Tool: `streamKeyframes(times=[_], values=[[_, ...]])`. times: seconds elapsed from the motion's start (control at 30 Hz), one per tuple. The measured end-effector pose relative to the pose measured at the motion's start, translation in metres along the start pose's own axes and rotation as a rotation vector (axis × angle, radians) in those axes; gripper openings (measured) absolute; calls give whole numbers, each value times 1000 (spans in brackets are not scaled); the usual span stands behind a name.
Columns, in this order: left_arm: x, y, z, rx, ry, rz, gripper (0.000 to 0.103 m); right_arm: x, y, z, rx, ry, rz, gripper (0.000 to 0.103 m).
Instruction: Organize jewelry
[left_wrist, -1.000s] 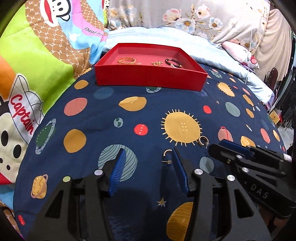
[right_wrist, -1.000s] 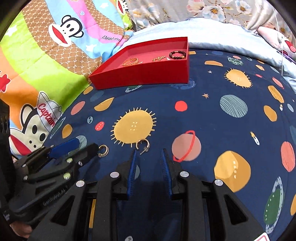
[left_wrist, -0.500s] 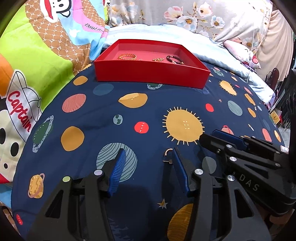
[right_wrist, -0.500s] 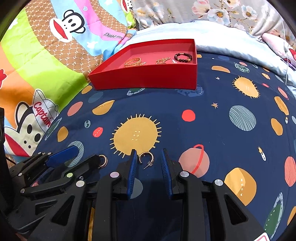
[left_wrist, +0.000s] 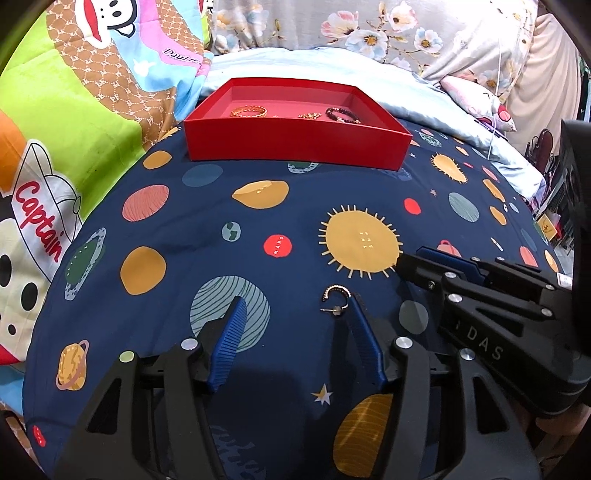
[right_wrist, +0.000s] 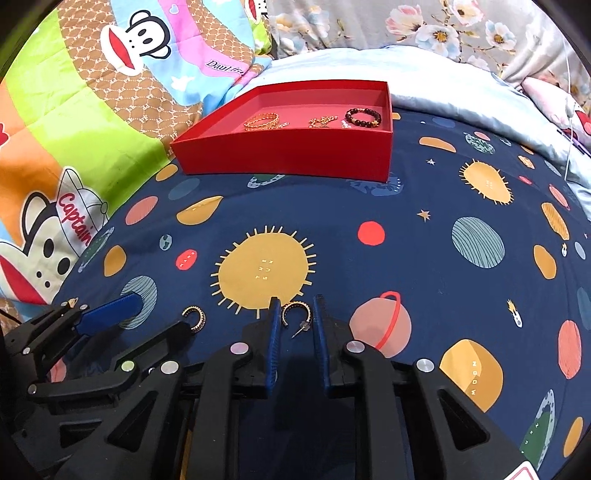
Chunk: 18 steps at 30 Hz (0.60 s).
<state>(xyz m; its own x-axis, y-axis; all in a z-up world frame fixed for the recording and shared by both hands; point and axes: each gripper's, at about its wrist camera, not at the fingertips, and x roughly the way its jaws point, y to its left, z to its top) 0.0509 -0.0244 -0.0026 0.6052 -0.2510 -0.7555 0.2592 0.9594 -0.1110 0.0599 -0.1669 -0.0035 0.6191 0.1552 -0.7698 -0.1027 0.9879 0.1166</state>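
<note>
On the far left, the cartoon quilt (left_wrist: 74, 122) borders the navy planet-print bedspread (left_wrist: 207, 206) where the work sits. The left gripper (left_wrist: 295, 306) hangs low over the cloth with its jaws wide apart; 1 hoop earring (left_wrist: 335, 297) lies just inside its right finger, seemingly touching the pad. To grip it well, the gripper should shift slightly right so the hoop sits midway, then close gently, since the soft fabric can let a thin hoop slip or tilt.

Farther right, the right gripper (right_wrist: 296, 306) has its jaws narrowly apart with the second hoop earring (right_wrist: 295, 314) between the tips, its post pointing back toward the gripper. Closing squarely on the hoop, not the post, looks safest. The red tray (right_wrist: 288, 158), well beyond both, already holds 3 pieces and is the likely destination.
</note>
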Motion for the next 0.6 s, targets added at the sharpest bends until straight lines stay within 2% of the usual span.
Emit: streamKeyframes(times=[0.5,0.6], values=[[9,-14,7,23,1,-20,54,-8,-17,-6,73,-15,-6,16],[10,-17,8,35,2,-18,49,-7,-17,-6,77,-15,-3,16]])
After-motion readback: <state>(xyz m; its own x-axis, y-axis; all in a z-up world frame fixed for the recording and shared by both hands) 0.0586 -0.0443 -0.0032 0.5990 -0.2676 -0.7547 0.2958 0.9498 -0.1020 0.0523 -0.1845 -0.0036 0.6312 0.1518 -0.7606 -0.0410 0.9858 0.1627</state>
